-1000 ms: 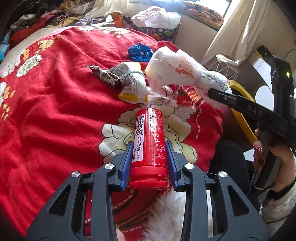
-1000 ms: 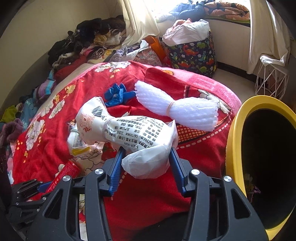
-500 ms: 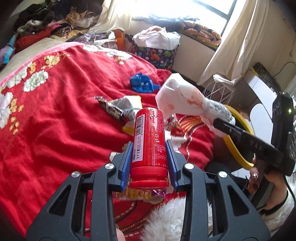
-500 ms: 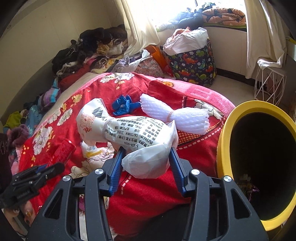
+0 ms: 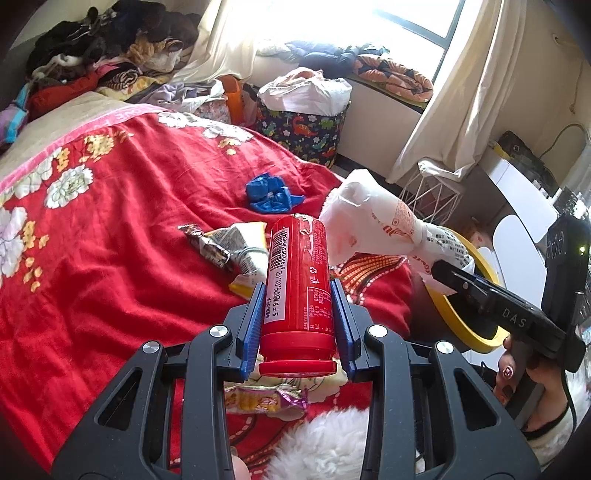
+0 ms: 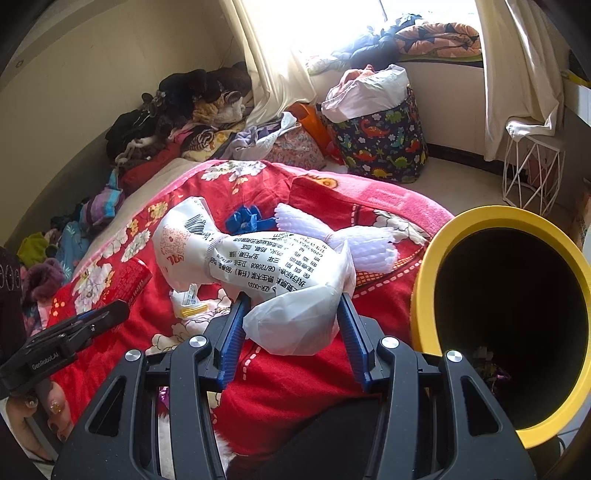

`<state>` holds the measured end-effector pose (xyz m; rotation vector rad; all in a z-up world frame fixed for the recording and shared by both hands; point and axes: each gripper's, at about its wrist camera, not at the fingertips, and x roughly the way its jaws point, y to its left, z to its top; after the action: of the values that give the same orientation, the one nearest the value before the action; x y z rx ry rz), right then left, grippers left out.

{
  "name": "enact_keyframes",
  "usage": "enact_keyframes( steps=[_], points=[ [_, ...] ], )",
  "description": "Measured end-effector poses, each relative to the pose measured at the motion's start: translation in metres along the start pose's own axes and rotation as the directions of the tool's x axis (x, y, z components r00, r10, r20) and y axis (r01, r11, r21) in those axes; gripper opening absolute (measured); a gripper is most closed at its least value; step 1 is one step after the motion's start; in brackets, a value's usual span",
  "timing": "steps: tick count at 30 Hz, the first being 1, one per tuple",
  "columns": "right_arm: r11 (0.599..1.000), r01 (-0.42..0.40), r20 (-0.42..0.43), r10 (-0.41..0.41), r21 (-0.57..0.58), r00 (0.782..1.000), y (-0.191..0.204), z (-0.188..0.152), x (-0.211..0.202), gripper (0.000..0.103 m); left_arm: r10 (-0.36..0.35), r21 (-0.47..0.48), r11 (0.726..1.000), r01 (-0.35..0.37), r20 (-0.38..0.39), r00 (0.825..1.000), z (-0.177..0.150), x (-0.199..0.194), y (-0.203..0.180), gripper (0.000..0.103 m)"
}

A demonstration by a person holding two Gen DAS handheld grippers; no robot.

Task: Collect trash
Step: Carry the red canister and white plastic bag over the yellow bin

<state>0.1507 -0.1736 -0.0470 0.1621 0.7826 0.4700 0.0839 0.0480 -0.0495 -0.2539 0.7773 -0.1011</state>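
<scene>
1. Red floral blanket [image 5: 110, 266] fills our left-wrist view; our left gripper [image 5: 297, 299] clamps a red tube [image 5: 297, 288] above it, wrappers [image 5: 229, 247] lying beyond.
2. Right-wrist view: our right gripper [image 6: 291, 314] pinches a white bag [image 6: 258, 266] beside the yellow bin [image 6: 428, 266].

Sunlit window [image 5: 413, 33] w/ cream curtains [image 5: 476, 92], red floral bedspread [image 5: 110, 221], beige wall [image 6: 103, 62].
</scene>
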Motion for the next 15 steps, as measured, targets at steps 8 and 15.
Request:
enact_keyframes(
  steps=[8,15],
  points=[
    [0.999,0.020,0.039,-0.022,0.032,0.999,-0.016,0.001,-0.017,0.046,-0.024,0.038,0.999,0.024,0.006,1.000,0.006,0.001,-0.020,0.027],
    [0.996,0.043,0.064,-0.048,0.075,0.997,-0.036,0.000,-0.032,0.046,-0.054,0.083,0.995,0.053,0.007,0.999,0.010,0.005,-0.044,0.027]
  ],
)
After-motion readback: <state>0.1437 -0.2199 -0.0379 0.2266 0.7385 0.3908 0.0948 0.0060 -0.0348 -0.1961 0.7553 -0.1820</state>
